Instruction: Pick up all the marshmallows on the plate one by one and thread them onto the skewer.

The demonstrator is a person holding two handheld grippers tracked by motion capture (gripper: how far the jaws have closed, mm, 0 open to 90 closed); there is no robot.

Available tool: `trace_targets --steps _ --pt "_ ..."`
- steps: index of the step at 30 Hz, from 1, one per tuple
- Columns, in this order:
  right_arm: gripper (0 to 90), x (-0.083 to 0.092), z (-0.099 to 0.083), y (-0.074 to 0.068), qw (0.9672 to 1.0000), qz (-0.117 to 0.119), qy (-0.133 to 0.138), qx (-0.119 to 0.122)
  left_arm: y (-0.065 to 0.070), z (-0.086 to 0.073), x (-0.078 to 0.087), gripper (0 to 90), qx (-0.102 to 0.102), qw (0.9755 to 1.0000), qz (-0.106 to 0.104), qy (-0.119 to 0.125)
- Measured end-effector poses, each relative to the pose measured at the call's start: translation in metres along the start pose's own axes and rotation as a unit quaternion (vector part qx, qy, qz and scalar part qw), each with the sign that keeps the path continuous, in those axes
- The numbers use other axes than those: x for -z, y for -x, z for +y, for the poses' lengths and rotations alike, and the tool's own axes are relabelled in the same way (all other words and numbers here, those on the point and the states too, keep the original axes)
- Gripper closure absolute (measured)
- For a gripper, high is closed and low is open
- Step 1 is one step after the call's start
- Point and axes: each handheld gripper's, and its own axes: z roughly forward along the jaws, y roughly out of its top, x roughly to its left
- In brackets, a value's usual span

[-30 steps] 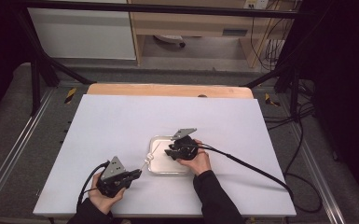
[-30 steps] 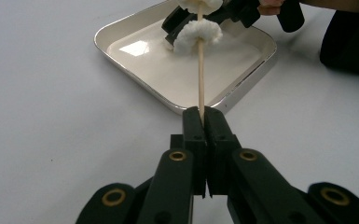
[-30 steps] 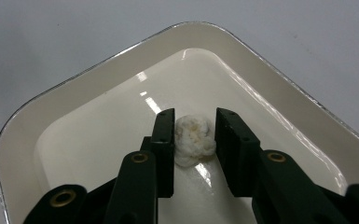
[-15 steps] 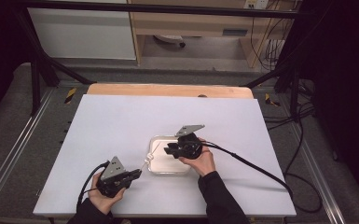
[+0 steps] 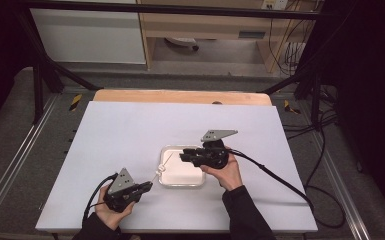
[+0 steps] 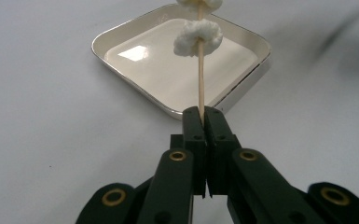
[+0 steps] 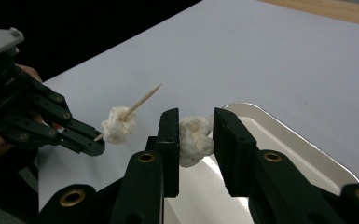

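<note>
From the high view, my left gripper [image 5: 147,186] sits near the desk's front edge, left of the middle. It holds a thin stick [image 5: 163,165] that leans up over the white tray [image 5: 166,183], so the next piece can slide on. My right gripper [image 5: 184,157] hangs over the tray.

In the left gripper view, the fingers [image 6: 193,128] are pinched tight on the stick's [image 6: 200,77] bottom end. One fluffy white ball [image 6: 198,37] is already on it.

In the right gripper view, the fingers [image 7: 169,135] are partly open and squeeze another white ball [image 7: 194,140] softly, so it keeps its shape. The stick's point [image 7: 155,88] waits close by.
</note>
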Motion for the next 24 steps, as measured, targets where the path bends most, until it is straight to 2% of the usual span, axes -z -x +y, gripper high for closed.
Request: trace_targets --steps 5,10,16,24 --pt "72.7 0.010 0.005 -0.001 0.9993 0.020 0.029 -0.013 0.001 0.000 0.000 88.5 -0.003 1.0000 -0.001 0.001" --pt "72.9 0.011 0.009 -0.001 0.9973 0.040 0.052 -0.034 0.001 0.001 0.000 88.5 -0.005 1.0000 -0.002 0.002" --pt "73.1 0.005 0.011 0.001 0.9957 0.054 0.058 -0.049 0.003 0.001 -0.001 88.5 -0.009 0.9999 -0.003 0.002" --pt "73.3 -0.004 0.013 0.000 0.9950 0.066 0.051 -0.055 0.003 0.001 0.000 88.5 -0.010 0.9999 -0.001 0.005"
